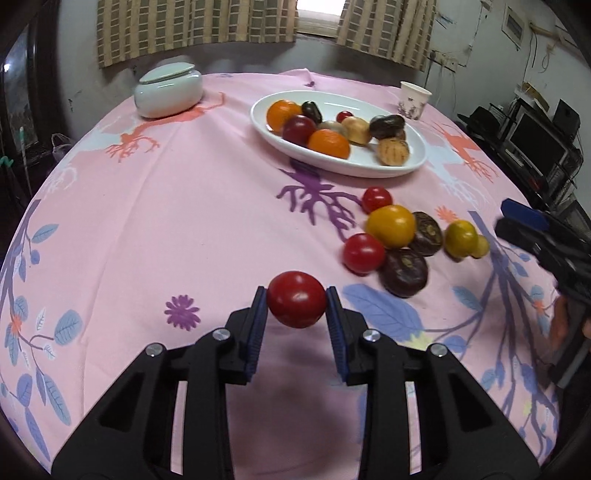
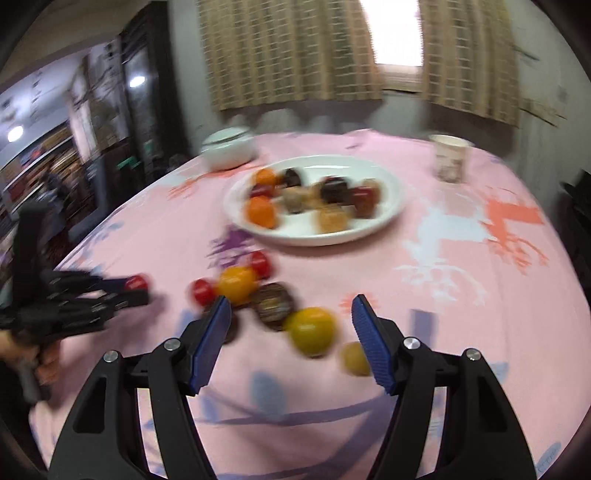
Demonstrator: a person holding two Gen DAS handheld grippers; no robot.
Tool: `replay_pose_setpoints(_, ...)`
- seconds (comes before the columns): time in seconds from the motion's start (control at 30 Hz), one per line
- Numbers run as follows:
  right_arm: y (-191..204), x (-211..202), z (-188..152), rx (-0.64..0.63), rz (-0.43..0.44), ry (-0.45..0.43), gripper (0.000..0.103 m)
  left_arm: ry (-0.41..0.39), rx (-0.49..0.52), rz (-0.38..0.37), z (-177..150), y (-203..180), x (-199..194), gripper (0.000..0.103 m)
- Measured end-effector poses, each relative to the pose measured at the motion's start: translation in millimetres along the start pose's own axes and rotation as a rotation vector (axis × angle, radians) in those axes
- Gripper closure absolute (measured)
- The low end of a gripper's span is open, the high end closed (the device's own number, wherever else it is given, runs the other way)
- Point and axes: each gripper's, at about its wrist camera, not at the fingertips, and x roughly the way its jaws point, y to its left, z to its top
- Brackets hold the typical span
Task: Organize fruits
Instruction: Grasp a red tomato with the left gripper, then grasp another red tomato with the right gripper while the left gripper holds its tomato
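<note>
Fruits split in two groups on the pink tablecloth (image 1: 177, 206): one batch already in the white oval plate (image 1: 413, 162), another loose pile lying on the cloth nearer the camera. Left gripper (image 1: 296, 306) is pinching a red tomato (image 1: 296, 303) between its blue pads (image 1: 258, 325), pads pressed on both sides, tomato off the cloth with a shadow under it. In the right wrist view the same gripper (image 2: 138, 290) shows at the left edge with the red fruit at its tip, held by a hand (image 2: 22, 354). Right gripper (image 2: 291, 325) is spread, nothing between its pads, hovering above the near edge of the loose pile; that view is motion-blurred. Loose pile: small red tomato (image 1: 376, 198), large yellow-orange fruit (image 1: 391, 225), another red tomato (image 1: 364, 254), two dark brown round fruits (image 1: 404, 272), a yellow-green fruit (image 1: 460, 238) with a smaller yellow one just beside it. They sit touching or nearly touching. Plate holds two orange fruits (image 1: 328, 143), a dark red one, dark brown ones and tan ones, clustered toward its left half. Pale lidded ceramic jar (image 1: 168, 91) sits at the far left of the table, well apart from the plate. Paper cup (image 1: 414, 100) stands upright just beyond the plate's far right end. Checked curtains (image 1: 195, 29) hang behind the table.
</note>
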Motion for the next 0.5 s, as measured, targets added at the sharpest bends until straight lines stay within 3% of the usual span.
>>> replay_pose_setpoints(0.1, 38.6, 6.0, 0.5, -0.13, 0.097, 0.038, 0.034, 0.006, 0.026, 0.002, -2.6, 1.1, 5.3, 0.071)
replay_pose_setpoints(0.23, 75.3, 29.6, 5.5, -0.249, 0.128, 0.098, 0.037, 0.046, 0.015, -0.026, -6.4, 4.4, 13.3, 0.071)
replay_pose_setpoints(0.5, 93.5, 78.8, 19.7, -0.331, 0.072, 0.186, 0.049, 0.051, -0.014, -0.038, -6.4, 10.2, 15.0, 0.068)
